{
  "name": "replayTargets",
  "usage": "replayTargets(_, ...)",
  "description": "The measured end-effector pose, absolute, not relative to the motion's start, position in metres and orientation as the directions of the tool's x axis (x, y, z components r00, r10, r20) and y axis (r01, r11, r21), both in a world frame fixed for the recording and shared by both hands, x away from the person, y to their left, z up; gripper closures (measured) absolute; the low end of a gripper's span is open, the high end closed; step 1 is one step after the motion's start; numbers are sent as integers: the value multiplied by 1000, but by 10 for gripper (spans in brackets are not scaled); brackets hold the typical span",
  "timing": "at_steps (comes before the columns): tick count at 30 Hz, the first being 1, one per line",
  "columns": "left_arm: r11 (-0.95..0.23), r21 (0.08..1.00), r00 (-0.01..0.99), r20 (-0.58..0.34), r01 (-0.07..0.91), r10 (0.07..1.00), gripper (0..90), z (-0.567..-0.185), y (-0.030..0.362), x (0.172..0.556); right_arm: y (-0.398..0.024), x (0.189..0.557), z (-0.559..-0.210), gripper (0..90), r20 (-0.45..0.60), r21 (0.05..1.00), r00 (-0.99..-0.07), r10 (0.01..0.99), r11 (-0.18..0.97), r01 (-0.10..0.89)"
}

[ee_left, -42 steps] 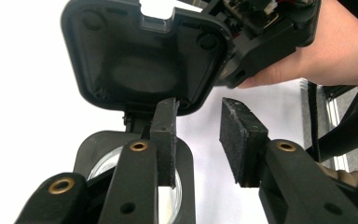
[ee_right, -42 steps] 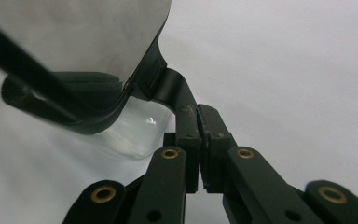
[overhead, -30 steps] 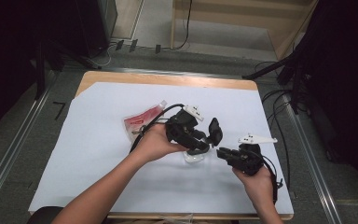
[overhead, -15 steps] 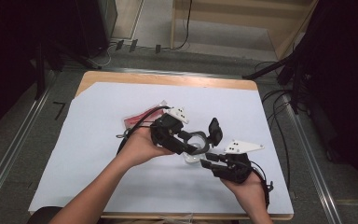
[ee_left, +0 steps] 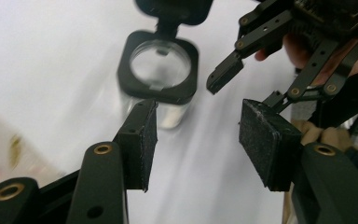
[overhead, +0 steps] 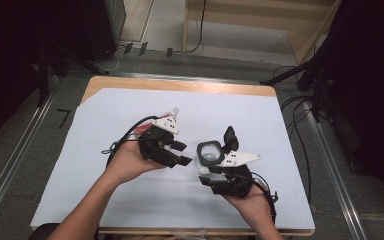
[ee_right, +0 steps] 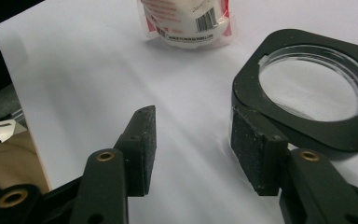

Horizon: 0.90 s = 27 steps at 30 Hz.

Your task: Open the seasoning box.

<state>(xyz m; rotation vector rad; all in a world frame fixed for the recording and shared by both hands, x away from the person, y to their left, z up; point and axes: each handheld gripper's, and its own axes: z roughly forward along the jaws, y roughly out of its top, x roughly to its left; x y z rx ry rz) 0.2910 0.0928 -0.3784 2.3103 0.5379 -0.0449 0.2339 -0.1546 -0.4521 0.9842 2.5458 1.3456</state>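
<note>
2 hand-held grippers (overhead: 180, 154) (overhead: 215, 165), rough black pads spread, flank 1 clear jar (overhead: 208, 156) with square black collar.

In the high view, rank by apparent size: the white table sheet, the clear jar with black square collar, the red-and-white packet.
1. White table sheet, by far largest.
2. Clear jar with black square collar.
3. Red-and-white packet, smallest as seen, but the left tongs cover most of it, so that rank is unsure.

table: wood top (overhead: 180, 84) w/ white sheet (overhead: 130, 107)
floor: grey (overhead: 25, 165), cables (overhead: 300, 107)
back: wooden frame (overhead: 260, 20)
sides: dark
</note>
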Motion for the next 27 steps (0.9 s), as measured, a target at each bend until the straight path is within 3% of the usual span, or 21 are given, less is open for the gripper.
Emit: replayTargets(27,-555,666,843,-222,498,490,493,-372,170,279,-138,246,-455,503,221,773,-821,526,418,476)
